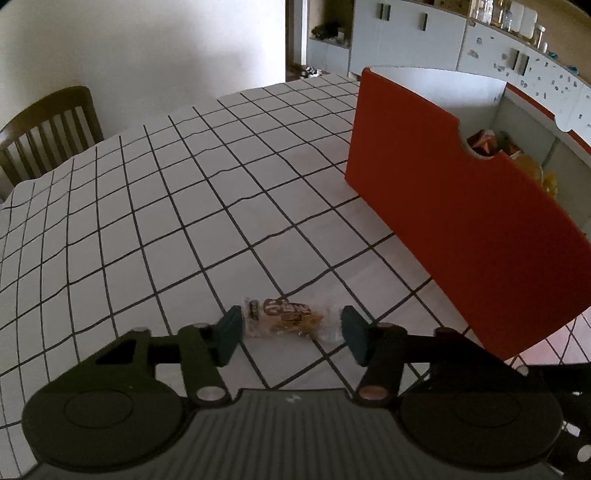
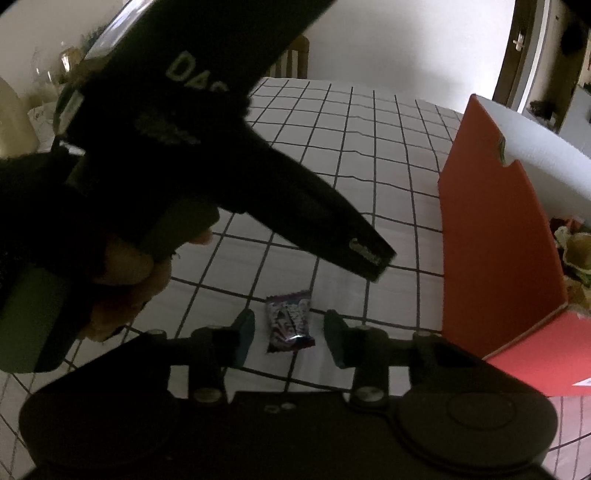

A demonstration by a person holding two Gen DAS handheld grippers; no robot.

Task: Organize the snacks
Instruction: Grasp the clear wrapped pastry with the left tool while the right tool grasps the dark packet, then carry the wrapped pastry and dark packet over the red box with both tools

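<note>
1. Left wrist view: the left gripper [image 1: 291, 334] hangs low over a white tablecloth with a black grid [image 1: 155, 206]. A clear-wrapped snack bar with brown lettering [image 1: 290, 318] lies crosswise on the cloth between the teal pads [image 1: 231, 334]. The wrapper's ends sit at the pads, or just short of them; I cannot tell whether they press on it.
2. Same view: an orange cardboard box with a notched rim [image 1: 461, 206] stands on the table to the right, well apart from the bar. Orange and yellow snack packets [image 1: 517, 155] show inside it. A brown wooden slatted chair [image 1: 48, 129] stands at the far left, and pale cabinets [image 1: 424, 33] line the back wall; neither cabinets nor box contents are as clear from the other side.
3. Right wrist view: the right gripper [image 2: 290, 334] is spread around a small purple foil candy packet [image 2: 290, 320] lying on the cloth, with a gap on each side.
4. Only this view shows the left tool from outside: its dark body crosses the upper left, held by a hand [image 2: 122, 284], with the orange box to the right.
</note>
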